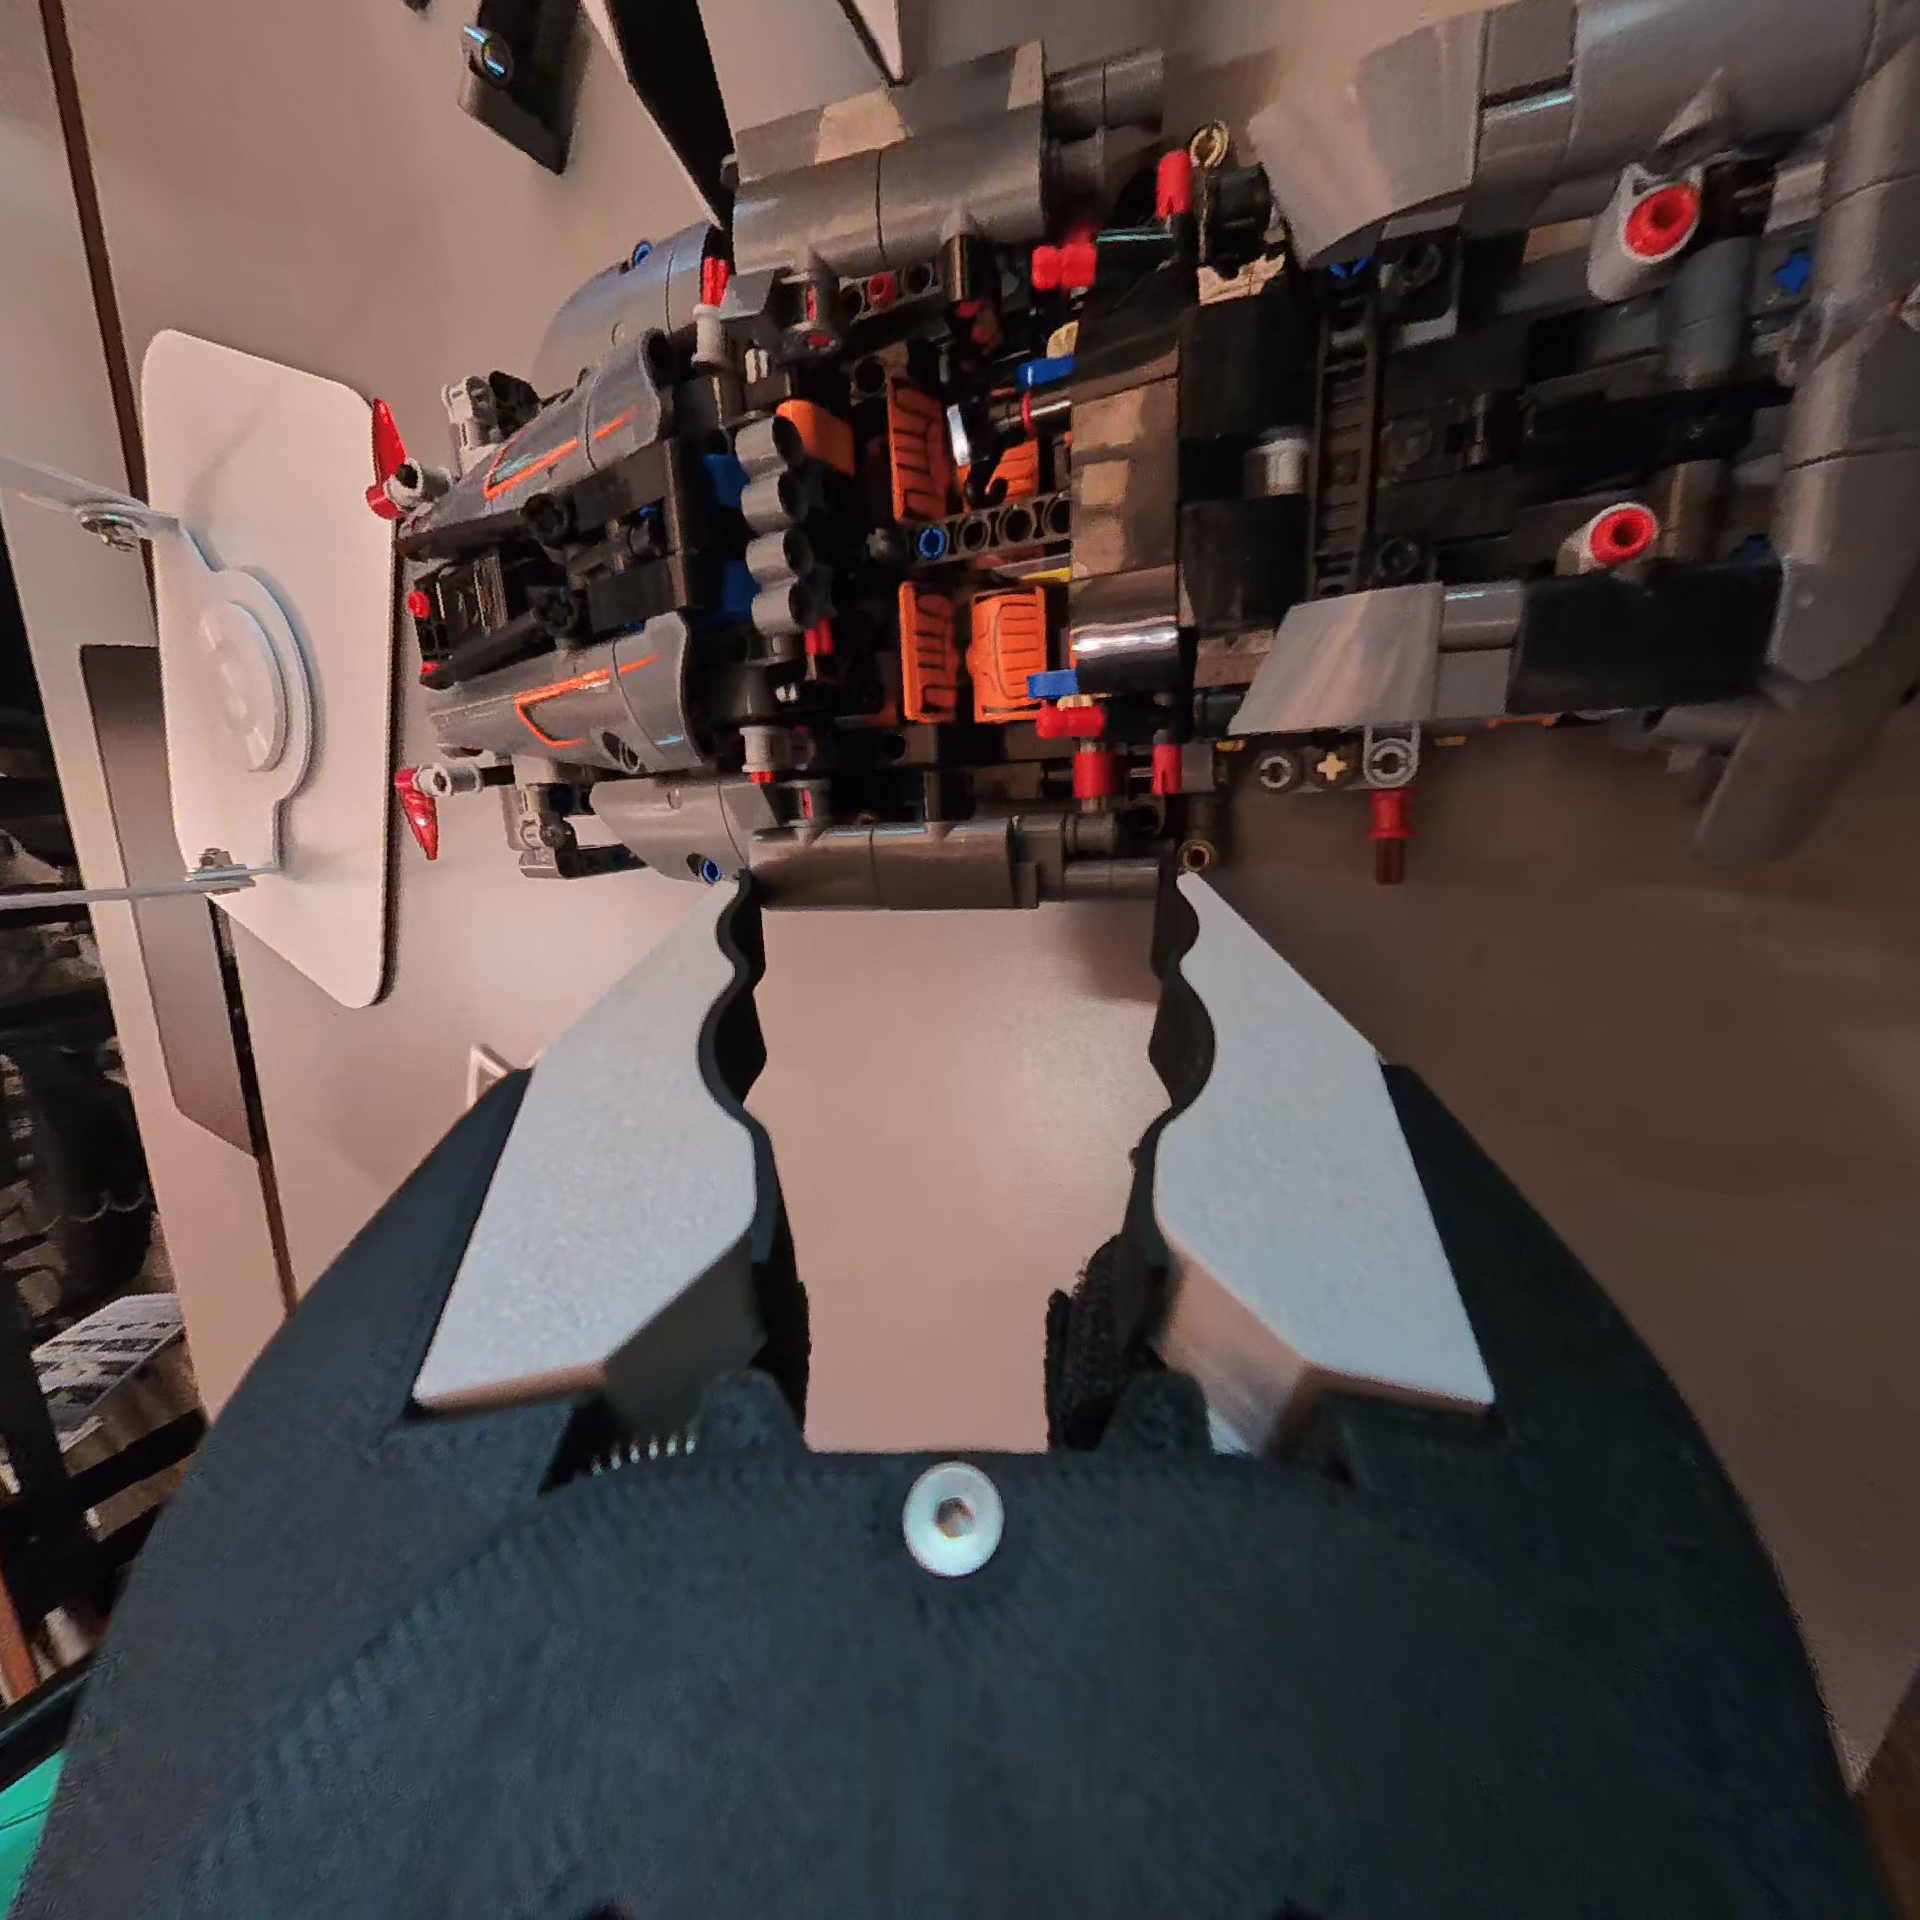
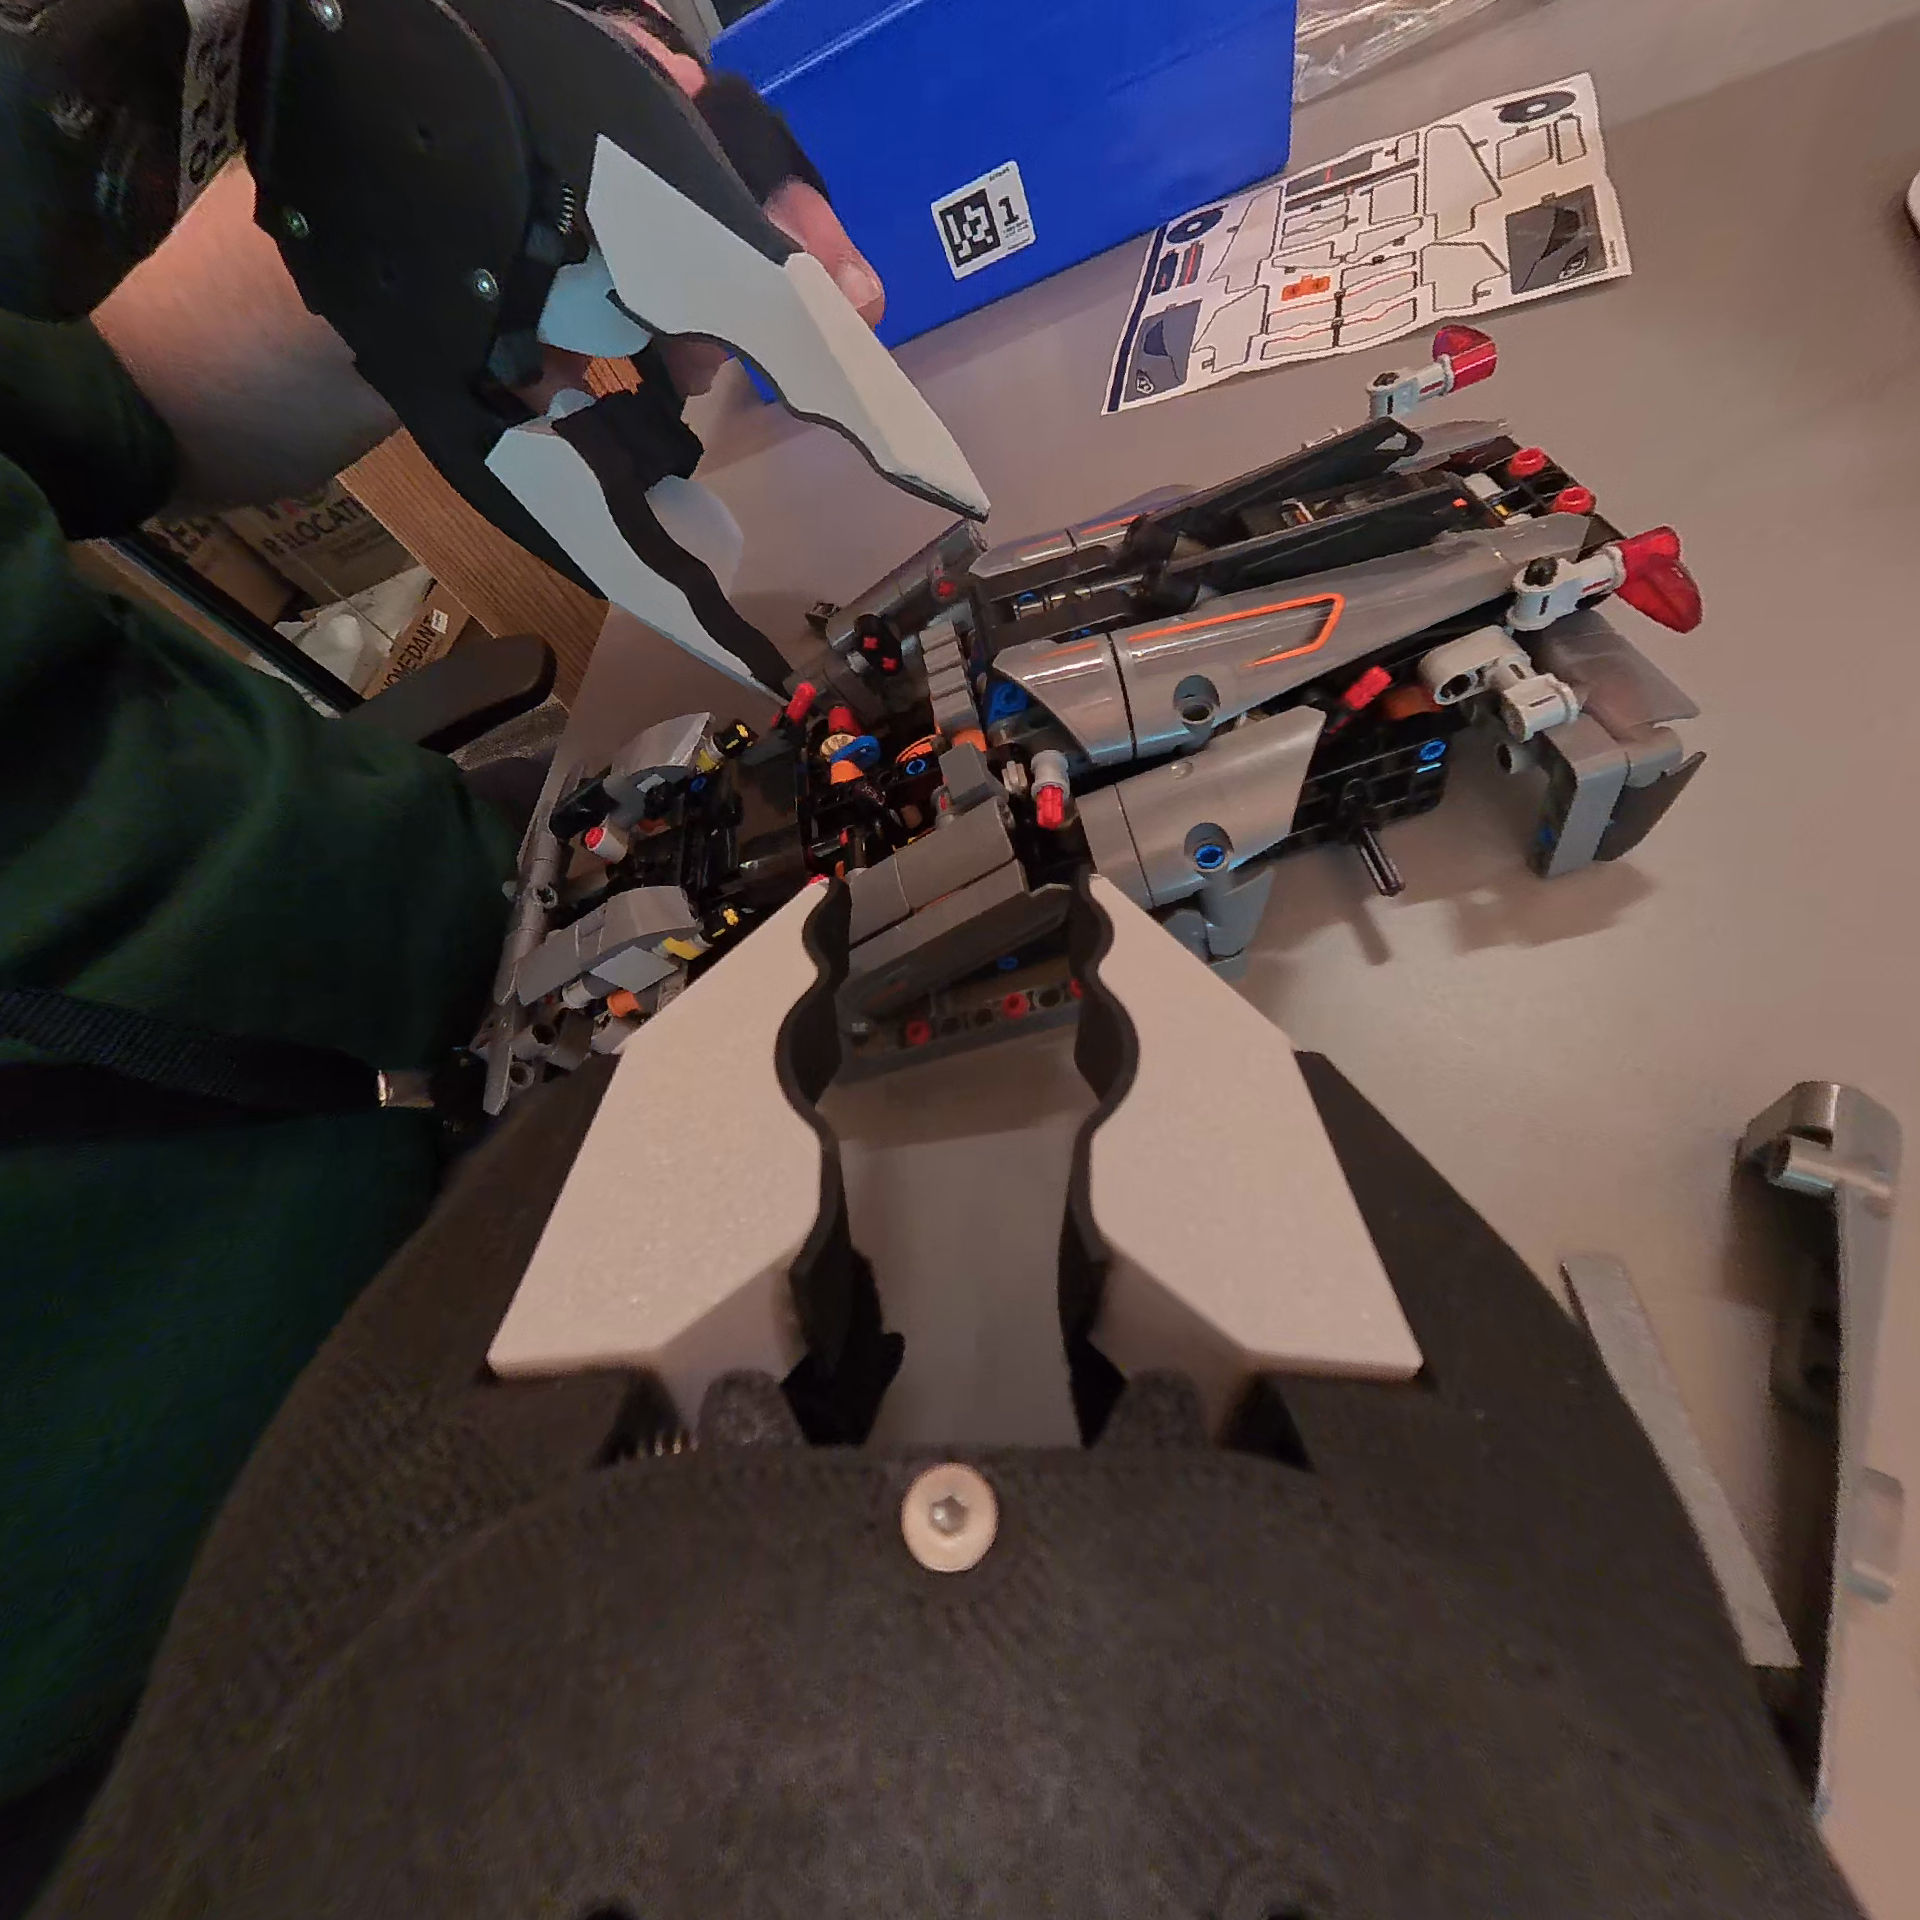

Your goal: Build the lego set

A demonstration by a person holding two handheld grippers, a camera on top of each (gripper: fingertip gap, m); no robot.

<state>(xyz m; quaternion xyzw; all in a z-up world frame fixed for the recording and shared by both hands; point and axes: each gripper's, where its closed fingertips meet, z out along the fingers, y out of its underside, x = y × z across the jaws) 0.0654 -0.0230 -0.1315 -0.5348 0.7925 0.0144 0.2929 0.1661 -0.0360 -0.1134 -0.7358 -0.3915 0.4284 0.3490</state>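
A grey Lego car (image 1: 935,499) with orange seats and red pins lies across the grey table. My left gripper (image 1: 961,904) is open, its two fingertips (image 1: 740,914) against the ends of the car's near grey side panel (image 1: 894,857). It also shows in the right wrist view (image 2: 883,603), open over the car's far side. In that view the car (image 2: 1195,675) lies ahead. My right gripper (image 2: 956,904) is closed on a grey side panel (image 2: 945,914) at the car's middle, a pad on either side of it.
A blue box (image 2: 1039,104) and a sticker sheet (image 2: 1371,239) lie beyond the car. A loose grey Lego part (image 2: 1829,1247) lies at the right. A green-sleeved arm (image 2: 156,831) fills the left. A white stand base (image 1: 270,665) sits past the car's tail. My right fingertips sit around 11 cm from my left ones.
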